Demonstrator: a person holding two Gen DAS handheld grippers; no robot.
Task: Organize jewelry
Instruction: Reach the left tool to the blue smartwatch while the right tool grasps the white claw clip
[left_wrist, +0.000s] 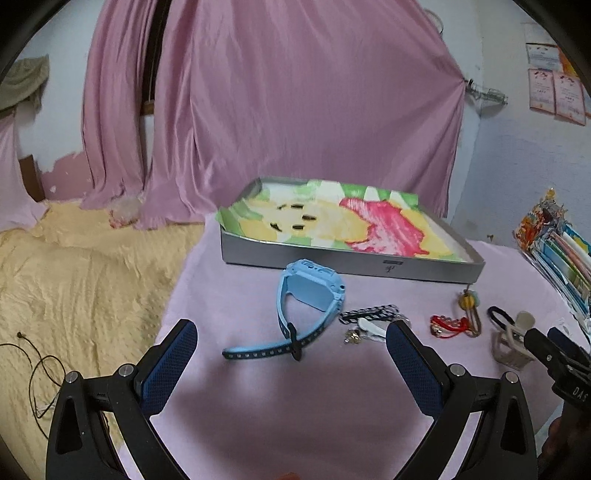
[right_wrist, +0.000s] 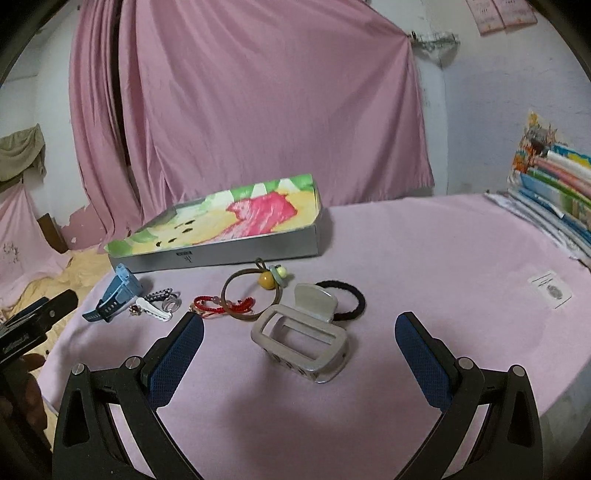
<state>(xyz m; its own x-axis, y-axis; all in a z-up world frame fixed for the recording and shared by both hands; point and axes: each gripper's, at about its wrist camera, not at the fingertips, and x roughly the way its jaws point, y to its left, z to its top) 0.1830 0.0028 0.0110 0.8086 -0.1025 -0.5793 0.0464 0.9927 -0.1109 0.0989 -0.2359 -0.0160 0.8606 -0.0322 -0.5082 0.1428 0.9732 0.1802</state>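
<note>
Two grippers, both with jaws spread wide and holding nothing, hover low over a pink cloth (right_wrist: 443, 258). Left gripper (left_wrist: 291, 343): directly ahead of its fingertips, between the two blue pads, lies a light-blue watch (left_wrist: 306, 295), its strap end reaching toward the left finger (left_wrist: 170, 365). Beyond the watch sits a shallow silver box (left_wrist: 351, 264) lined with floral fabric. Just off the right finger's tip lie a black-and-white braided piece (left_wrist: 369, 314) and a white clip (left_wrist: 369, 326); farther right are a red cord bracelet (left_wrist: 447, 325) and a brown hair tie with a yellow bead (left_wrist: 469, 306).

Right gripper (right_wrist: 299, 332): left of its left finger are the watch (right_wrist: 118, 291), the white clip (right_wrist: 155, 312) and the red cord bracelet (right_wrist: 221, 304), the last nearly at the fingertip. Between the fingers, closer to the left one, rests a grey claw clip (right_wrist: 303, 332), tilted on its side. Behind it lie the brown hair tie (right_wrist: 251, 291) and a black hair tie (right_wrist: 347, 299), the clip overlapping the black tie's near edge. A stack of books (right_wrist: 554, 184) stands far right.
</note>
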